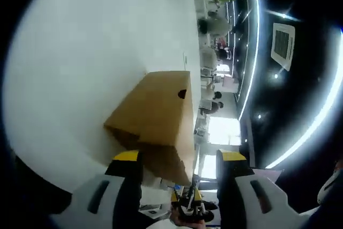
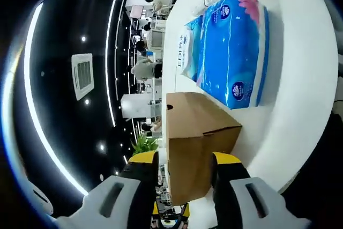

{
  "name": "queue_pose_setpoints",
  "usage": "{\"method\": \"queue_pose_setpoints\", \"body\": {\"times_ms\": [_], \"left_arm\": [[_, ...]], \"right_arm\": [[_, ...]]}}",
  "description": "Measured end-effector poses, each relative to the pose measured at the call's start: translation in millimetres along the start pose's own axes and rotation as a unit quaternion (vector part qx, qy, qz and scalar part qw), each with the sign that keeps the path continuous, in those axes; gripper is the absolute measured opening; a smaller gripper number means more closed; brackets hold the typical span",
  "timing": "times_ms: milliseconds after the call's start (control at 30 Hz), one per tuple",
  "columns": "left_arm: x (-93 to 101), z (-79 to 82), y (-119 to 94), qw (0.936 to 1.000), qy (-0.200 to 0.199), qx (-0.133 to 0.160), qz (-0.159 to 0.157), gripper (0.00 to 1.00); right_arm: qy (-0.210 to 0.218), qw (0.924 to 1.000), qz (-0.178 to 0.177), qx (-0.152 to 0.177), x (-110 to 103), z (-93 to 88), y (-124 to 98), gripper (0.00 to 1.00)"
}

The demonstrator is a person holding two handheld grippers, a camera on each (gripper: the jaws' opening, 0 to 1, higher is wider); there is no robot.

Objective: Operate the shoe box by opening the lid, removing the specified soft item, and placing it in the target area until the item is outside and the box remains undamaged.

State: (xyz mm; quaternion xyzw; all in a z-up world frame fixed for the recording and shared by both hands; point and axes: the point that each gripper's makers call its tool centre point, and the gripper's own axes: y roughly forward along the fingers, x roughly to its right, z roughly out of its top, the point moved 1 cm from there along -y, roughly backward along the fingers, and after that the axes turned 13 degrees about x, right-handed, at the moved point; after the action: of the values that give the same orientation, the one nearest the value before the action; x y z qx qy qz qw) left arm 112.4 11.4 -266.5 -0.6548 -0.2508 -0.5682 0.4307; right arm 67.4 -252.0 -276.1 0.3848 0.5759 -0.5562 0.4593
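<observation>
The shoe box (image 1: 155, 116) is sitting on the white table (image 1: 80, 79), lid still down, and the two hand-held grippers are closing on it from opposite ends. In the left gripper view the left gripper (image 1: 179, 167) is holding its yellow-tipped jaws spread, with the near corner of the box lying between them; whether the pads are touching cardboard cannot be told. In the right gripper view the right gripper (image 2: 185, 167) is likewise standing spread, its jaws flanking the opposite end of the shoe box (image 2: 198, 143), close to the walls but not visibly clamping.

Assessment of the step in hand: the task appears to be at its start, with the lid-opening not yet done. To do it well, one gripper should be steadying the base while the other catches the lid's edge and lifts evenly; squeezing the thin walls hard or prying at one corner would likely be creasing the cardboard, which the task forbids.

Condition of the box: plain brown cardboard, rectangular, with a small round hole (image 1: 181, 94) in one end panel. A folded flap or seam is showing at the end facing the right gripper. No dents or tears are apparent, though the views are distorted.

Beyond the box, in the right gripper view, blue soft packs of tissue (image 2: 233, 46) are lying on the table, well apart from the jaws. The soft item inside the box is hidden.
</observation>
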Motion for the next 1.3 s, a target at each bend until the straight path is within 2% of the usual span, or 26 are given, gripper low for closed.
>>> {"method": "queue_pose_setpoints", "body": {"times_ms": [133, 167, 267, 400, 567, 667, 700, 800, 933, 1067, 1300], "left_arm": [[-4.4, 1.1, 3.6, 1.0, -0.001, 0.0, 0.003, 0.55], [-4.7, 1.0, 4.7, 0.9999, 0.012, 0.0, 0.002, 0.55], [-7.6, 0.2, 5.5, 0.9999, 0.014, 0.001, 0.003, 0.55], [-6.1, 0.5, 2.9, 0.9999, 0.011, 0.007, 0.0, 0.54], [-10.5, 2.6, 1.3, 0.9999, 0.0, 0.012, 0.002, 0.46], [-12.7, 3.2, 0.5, 0.9998, 0.017, 0.01, 0.003, 0.44], [-16.5, 3.3, 0.1, 0.9995, 0.028, 0.009, 0.013, 0.41], [-16.1, 2.7, -2.6, 0.9995, 0.027, 0.008, 0.017, 0.36], [-19.9, 5.0, -2.3, 0.9993, 0.022, 0.015, 0.028, 0.3], [-21.5, 5.7, -0.6, 0.9994, 0.025, 0.015, 0.019, 0.3], [-19.8, 6.2, -2.6, 0.9993, 0.026, 0.02, 0.018, 0.3]], "right_arm": [[-0.028, 0.9996, 0.001, -0.01, 2.1, 2.8, 4.3, 0.39], [-0.026, 0.9996, 0.001, -0.01, -1.7, -1.1, 4.2, 0.39], [-0.03, 0.9995, 0.003, -0.014, -10.1, -10.8, 2.5, 0.4], [-0.034, 0.9992, -0.001, -0.018, -7.9, -8.4, 4.7, 0.44], [-0.033, 0.9991, -0.011, -0.025, 2.1, -5.1, 7.2, 0.42], [-0.036, 0.9989, -0.01, -0.027, -0.4, -7.9, 9.3, 0.44], [-0.039, 0.9987, -0.014, -0.03, 1.4, -7.8, 10.2, 0.43], [-0.041, 0.9986, -0.007, -0.032, 1.4, -8.2, 11.1, 0.35], [-0.038, 0.9988, -0.011, -0.029, 6.3, -6.9, 10.8, 0.35], [-0.046, 0.9986, -0.01, -0.024, 5.3, -2.7, 14.3, 0.3], [-0.049, 0.9986, -0.01, -0.015, 3.5, -1.0, 23.1, 0.29]]}}
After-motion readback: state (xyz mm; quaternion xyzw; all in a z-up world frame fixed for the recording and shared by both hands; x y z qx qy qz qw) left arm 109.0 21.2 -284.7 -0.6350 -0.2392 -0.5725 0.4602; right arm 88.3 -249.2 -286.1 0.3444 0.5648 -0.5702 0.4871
